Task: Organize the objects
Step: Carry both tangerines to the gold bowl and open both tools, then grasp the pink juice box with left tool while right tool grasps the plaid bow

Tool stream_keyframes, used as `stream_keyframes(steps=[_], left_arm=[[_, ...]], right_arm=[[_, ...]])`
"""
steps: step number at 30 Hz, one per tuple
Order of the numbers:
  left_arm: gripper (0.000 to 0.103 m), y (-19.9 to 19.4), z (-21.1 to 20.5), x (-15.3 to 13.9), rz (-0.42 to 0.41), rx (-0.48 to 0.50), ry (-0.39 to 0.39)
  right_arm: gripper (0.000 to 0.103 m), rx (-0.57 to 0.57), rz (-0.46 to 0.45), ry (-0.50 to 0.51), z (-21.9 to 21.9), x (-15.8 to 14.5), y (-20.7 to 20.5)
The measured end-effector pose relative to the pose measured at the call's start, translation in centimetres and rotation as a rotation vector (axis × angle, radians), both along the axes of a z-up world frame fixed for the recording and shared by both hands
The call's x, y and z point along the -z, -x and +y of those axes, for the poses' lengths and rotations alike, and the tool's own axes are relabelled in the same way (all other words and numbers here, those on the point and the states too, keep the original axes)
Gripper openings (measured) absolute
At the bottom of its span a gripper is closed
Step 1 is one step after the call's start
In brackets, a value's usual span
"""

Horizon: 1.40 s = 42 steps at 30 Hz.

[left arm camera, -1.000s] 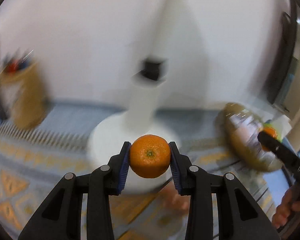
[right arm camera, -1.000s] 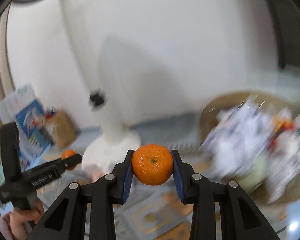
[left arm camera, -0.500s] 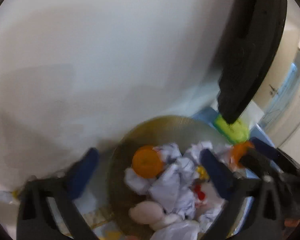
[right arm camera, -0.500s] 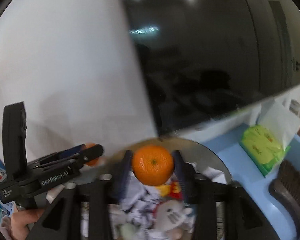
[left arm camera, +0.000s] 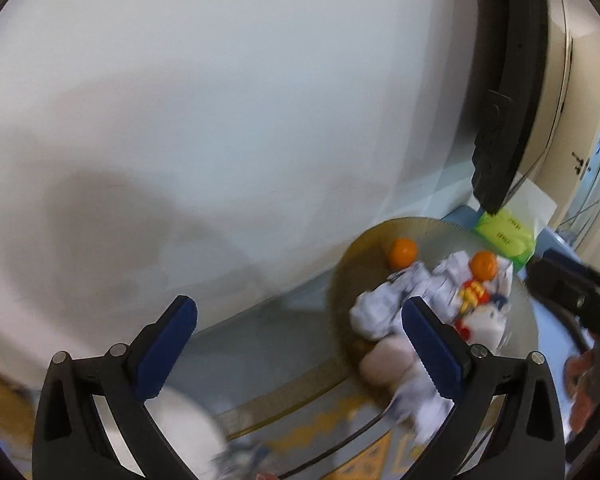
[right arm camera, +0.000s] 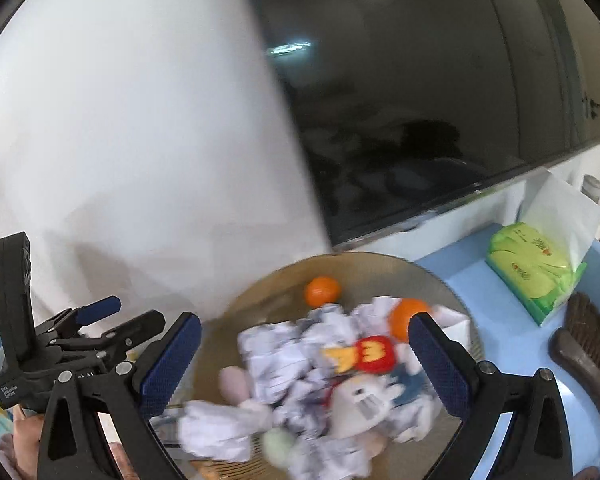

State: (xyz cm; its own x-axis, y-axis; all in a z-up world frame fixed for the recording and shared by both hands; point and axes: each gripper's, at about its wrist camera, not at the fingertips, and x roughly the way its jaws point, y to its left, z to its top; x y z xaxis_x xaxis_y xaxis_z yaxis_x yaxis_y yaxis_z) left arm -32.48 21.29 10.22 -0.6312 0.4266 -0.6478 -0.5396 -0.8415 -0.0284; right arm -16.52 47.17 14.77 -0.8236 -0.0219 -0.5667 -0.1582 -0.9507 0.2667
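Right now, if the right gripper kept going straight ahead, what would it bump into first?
Probably the crumpled paper heaped in the round basket, near the red and yellow toy. The right gripper is open and empty. Depth is hard to judge here.

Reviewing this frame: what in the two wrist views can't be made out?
- Crumpled white items in the bowl: right wrist view, motion blur; material unclear.
- Bowl's near rim: both views, hidden by gripper fingers and the frame edge.
- Green pack: left wrist view, partly behind a dark edge; print unreadable.
- White round object: left wrist view, blurred, cut off.
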Motion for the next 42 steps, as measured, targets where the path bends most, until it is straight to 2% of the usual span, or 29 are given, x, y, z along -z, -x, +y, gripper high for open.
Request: stream_keyframes(steps=[5, 10, 12, 16, 19, 24, 28, 32, 36, 42], left_arm=[[0.102, -2.4, -5.4, 1.8, 0.046, -0.038, 0.098], [0.102, -6.0, -8.2, 6.7, 0.005, -0.059, 0.195], [0.102, -6.4, -9.3, 9.3, -0.036, -0.104, 0.255], [0.102, -6.2, -10.6, 13.6, -0.124, -0.211, 0.283], [0.103, -7.3, -14.0, 15.1, -0.172, -0.304, 0.25], [0.103, -8.5, -19.6, 14.9, -0.227, -0.367, 0.12], [0.103, -9.3, -22.8, 14.3, -0.225, -0.38, 0.117], [0.103, -10.6, -25.1, 13.6, -0.199, -0.346, 0.103], [0.103, -11.6, -26.7, 13.1, -0.2, -0.354, 0.103], [0.103, -11.8, -27.6, 13.0, -0.2, -0.347, 0.105]], right_arm=[[0.103, -0.075, 0.019, 0.017, -4.2, -0.7, -1.6], [0.103, -0.146, -0.004, 0.047, -9.1, 1.6, -4.0], [0.103, -0.169, -0.028, 0.052, -11.0, 3.4, -4.9], [0.103, -0.197, -0.091, 0.094, -13.6, 6.9, -5.5], [0.103, -0.194, -0.13, 0.06, -15.5, 8.6, -5.6], [0.103, -0.214, -0.179, -0.017, -17.7, 11.2, -4.7], [0.103, -0.222, -0.21, -0.049, -19.3, 12.8, -3.4], [0.103, -0.242, -0.237, -0.115, -20.8, 14.3, -1.6], [0.103, -0.283, -0.267, -0.104, -21.8, 15.4, 0.6], [0.103, -0.348, -0.298, -0.275, -24.4, 16.3, 3.3]])
